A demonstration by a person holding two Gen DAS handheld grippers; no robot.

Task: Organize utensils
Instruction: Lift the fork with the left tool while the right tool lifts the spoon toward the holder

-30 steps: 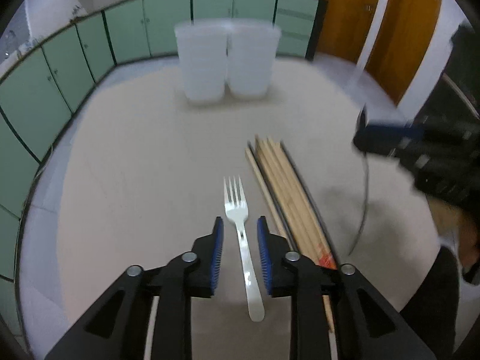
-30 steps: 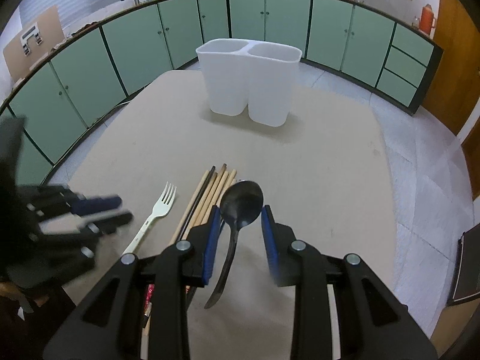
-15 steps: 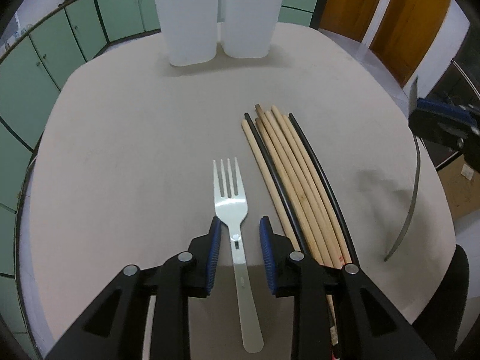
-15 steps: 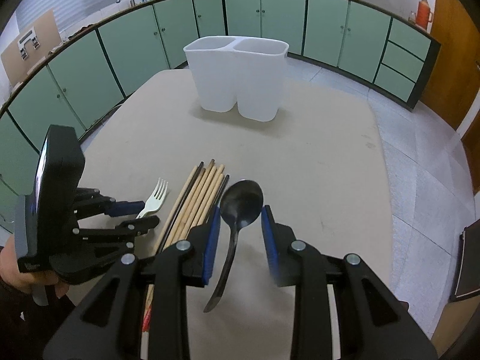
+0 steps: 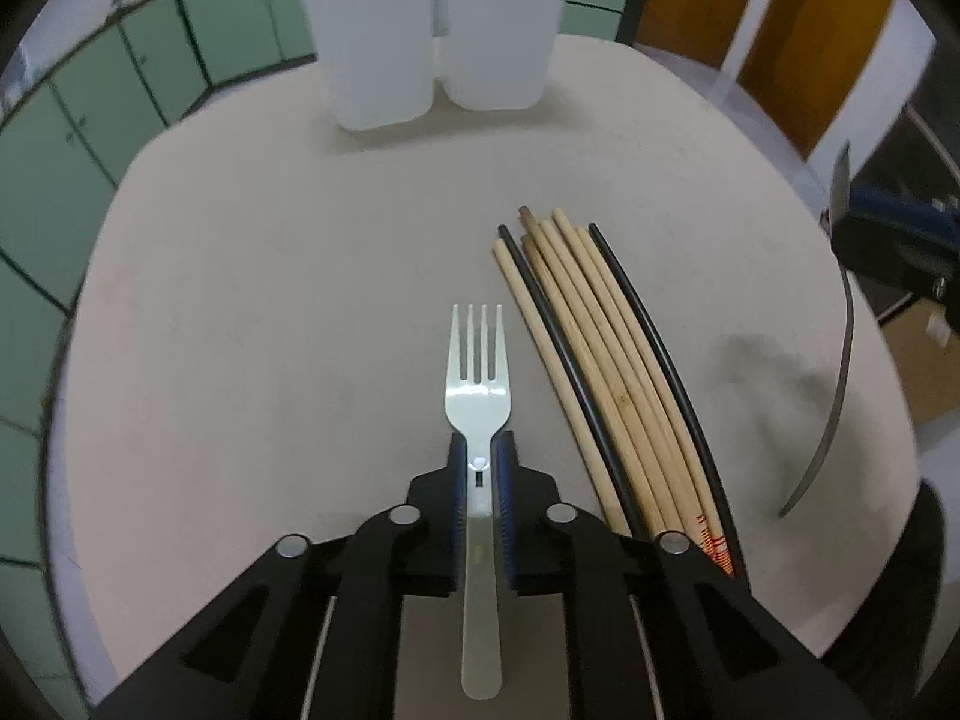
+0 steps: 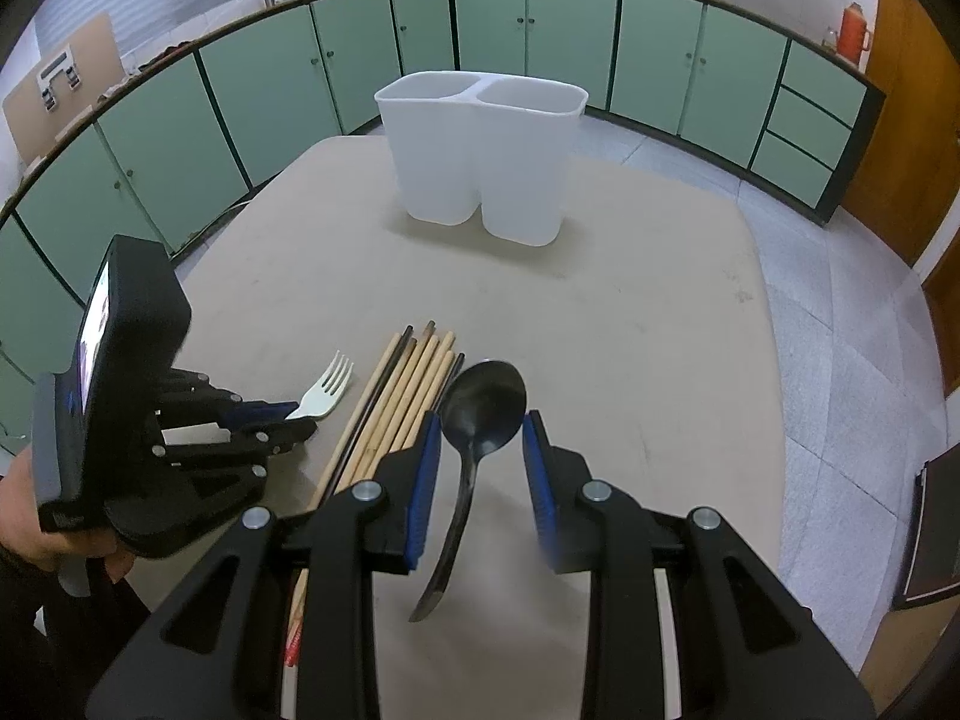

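A white plastic fork [image 5: 478, 384] lies on the beige table, tines pointing away. My left gripper [image 5: 480, 450] is shut on the fork's neck; it also shows in the right wrist view [image 6: 294, 417]. A bundle of wooden and black chopsticks [image 5: 600, 348] lies just right of the fork. My right gripper [image 6: 480, 438] holds a black spoon [image 6: 480, 414] between its jaws above the table, though the blue pads stand wider than the handle. The white two-compartment holder [image 6: 483, 153] stands at the table's far side.
The round beige table [image 5: 270, 300] ends close on all sides. Green cabinets [image 6: 270, 90] ring the room; wooden doors [image 5: 780, 30] stand at the right. The spoon casts a shadow [image 5: 774, 372] right of the chopsticks.
My left gripper has moved forward along the fork and closed on its neck. The right gripper with the spoon has stayed nearly still above the table.
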